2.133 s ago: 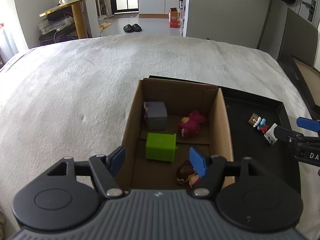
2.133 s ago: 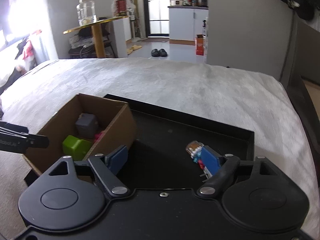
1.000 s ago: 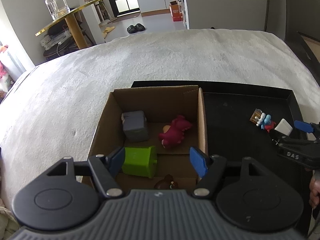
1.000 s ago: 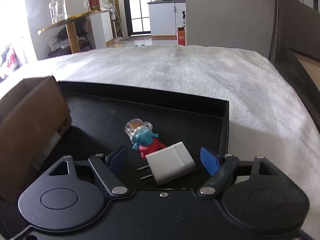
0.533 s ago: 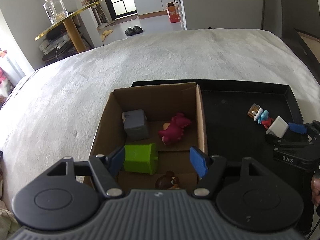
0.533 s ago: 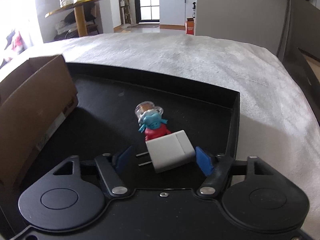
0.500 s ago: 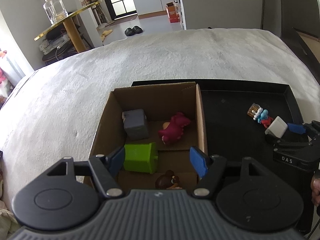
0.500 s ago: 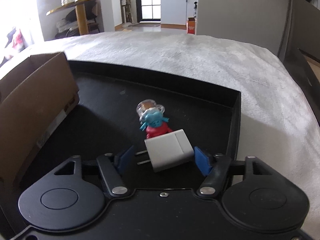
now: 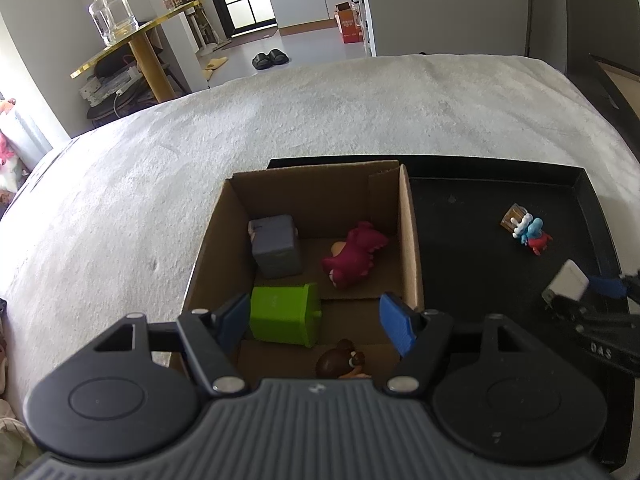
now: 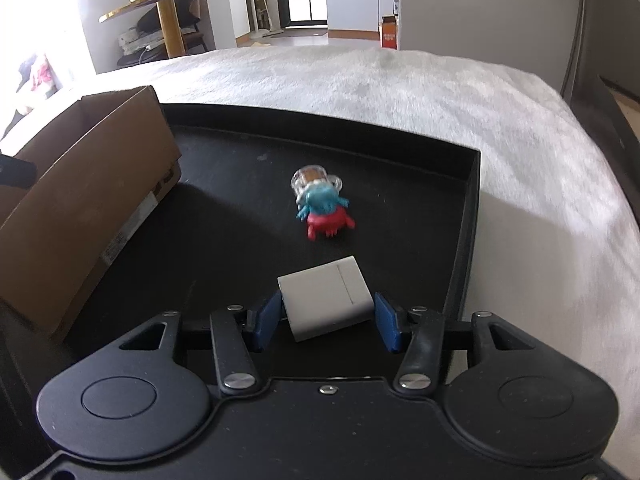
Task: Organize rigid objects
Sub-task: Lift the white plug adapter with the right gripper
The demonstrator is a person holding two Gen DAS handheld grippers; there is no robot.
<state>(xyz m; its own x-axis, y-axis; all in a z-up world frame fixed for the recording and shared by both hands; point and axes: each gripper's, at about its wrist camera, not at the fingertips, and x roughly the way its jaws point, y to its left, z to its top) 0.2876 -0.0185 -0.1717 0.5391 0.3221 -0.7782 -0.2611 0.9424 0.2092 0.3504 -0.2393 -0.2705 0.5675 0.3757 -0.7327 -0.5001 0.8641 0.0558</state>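
Four toys sit in the box point(image 9: 408, 240); right claw point(image 10: 326, 322) pinches the white charger point(image 10: 326, 298) above the tray point(image 10: 464, 240), left claw point(image 9: 312, 320) wide over the box, blue-red figure point(image 10: 324, 212) left to collect.

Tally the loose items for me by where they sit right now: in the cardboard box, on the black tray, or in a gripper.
In the cardboard box: 4 (grey block, green block, maroon toy, brown bear)
On the black tray: 1 (blue and red figure)
In the right gripper: 1 (white charger)
Total: 6
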